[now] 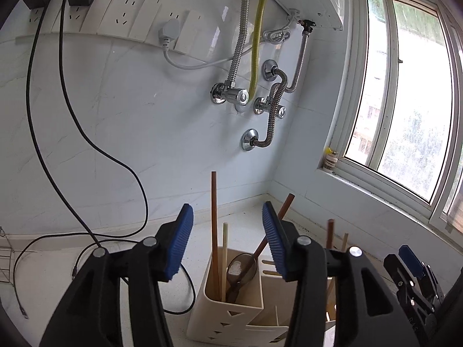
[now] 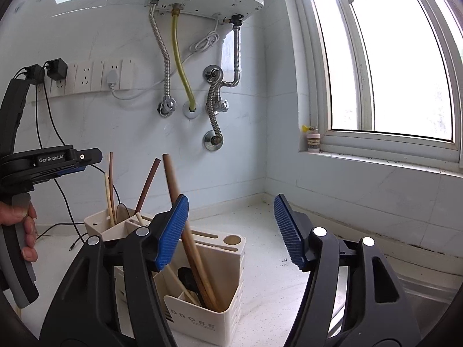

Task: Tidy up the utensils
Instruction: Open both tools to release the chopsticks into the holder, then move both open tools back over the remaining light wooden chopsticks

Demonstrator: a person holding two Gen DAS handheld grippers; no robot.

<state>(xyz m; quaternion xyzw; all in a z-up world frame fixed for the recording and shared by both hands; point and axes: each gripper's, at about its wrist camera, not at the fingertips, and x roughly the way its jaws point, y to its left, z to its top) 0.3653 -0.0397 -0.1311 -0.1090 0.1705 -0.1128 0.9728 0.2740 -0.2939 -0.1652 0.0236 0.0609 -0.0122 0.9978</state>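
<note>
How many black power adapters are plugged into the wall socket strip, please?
2. One black adapter sits near the left end of the socket strip; the second is just right of it. The strip's far left is partly hidden.

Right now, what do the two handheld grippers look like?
Both are matte black plastic with ridged blue pads on the fingers and round silver pivot pins. The left gripper shows white "GenRobot.AI" lettering on its side and a black and grey curved handle, seen from the right wrist. The right gripper matches.

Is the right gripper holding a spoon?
No, the right gripper is open and empty; the brown spoon stands in the cream holder.
</note>
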